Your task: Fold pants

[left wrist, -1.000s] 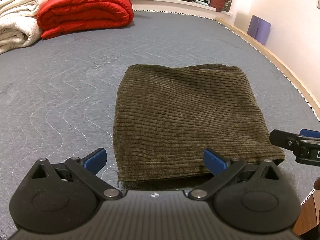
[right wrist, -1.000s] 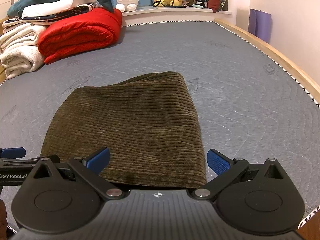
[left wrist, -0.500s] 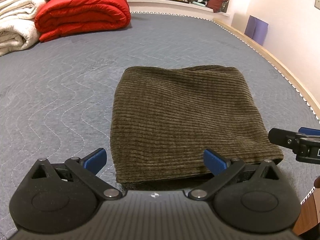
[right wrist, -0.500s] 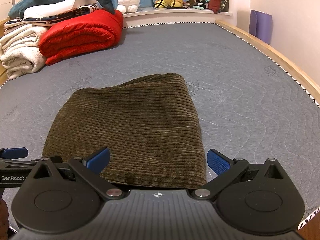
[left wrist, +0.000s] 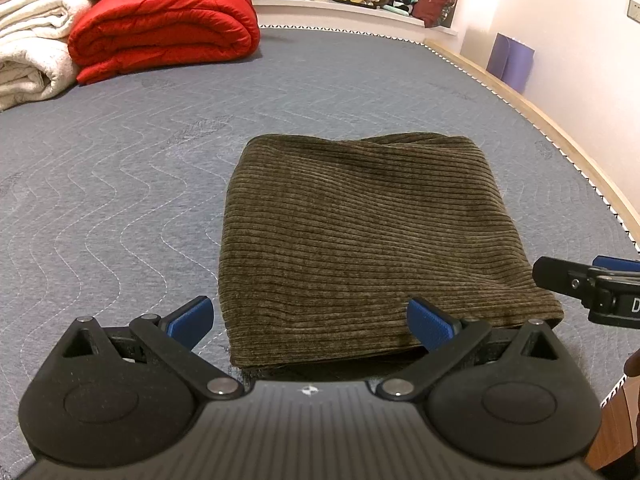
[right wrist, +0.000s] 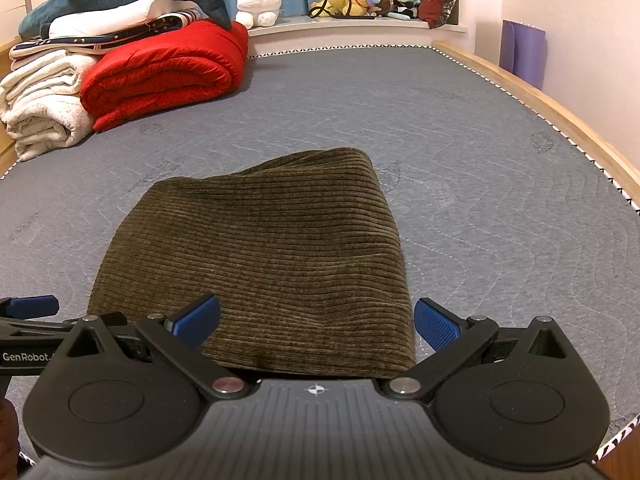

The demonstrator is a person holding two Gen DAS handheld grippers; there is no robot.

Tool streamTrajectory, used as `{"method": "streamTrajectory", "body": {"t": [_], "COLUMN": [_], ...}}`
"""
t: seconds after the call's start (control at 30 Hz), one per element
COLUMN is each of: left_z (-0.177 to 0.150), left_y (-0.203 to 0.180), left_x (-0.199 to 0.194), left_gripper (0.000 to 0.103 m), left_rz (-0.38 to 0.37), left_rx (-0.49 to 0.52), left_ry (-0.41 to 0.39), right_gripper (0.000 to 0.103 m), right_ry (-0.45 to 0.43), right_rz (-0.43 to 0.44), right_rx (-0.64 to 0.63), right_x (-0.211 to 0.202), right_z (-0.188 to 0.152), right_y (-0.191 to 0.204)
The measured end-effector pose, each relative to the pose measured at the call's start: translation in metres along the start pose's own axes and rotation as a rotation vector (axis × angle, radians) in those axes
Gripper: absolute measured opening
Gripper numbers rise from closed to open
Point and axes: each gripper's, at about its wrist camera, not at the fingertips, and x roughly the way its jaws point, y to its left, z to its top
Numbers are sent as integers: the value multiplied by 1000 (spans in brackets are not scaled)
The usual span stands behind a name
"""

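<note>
Left wrist view: folded pants [left wrist: 360,232] unchanged, both grippers' jaws still spread wide, holding nothing.

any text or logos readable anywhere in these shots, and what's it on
"GenRobot." in white letters on the side of the left gripper, seen at the left edge of the right wrist view; the word is cut off there.
"D" in white on the side of the right gripper, at the right edge of the left wrist view; the rest is out of frame.
No lettering shows on the corduroy pants or the red comforter.

Ribbed corduroy pants [left wrist: 360,240] lie on matt quilted mattress [left wrist: 120,200] cloth.
</note>
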Motion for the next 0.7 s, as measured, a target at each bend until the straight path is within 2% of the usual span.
{"method": "streamTrajectory", "body": {"t": [0.7], "left_z": [-1], "left_y": [-1], "left_x": [-2], "left_gripper": [103], "left_rz": [-10], "left_rx": [10], "left_ry": [-9], "right_gripper": [102], "right_ry": [0], "right_rz": [7], "right_rx": [7], "right_x": [-1], "right_z": [0], "right_y": [-2]}}
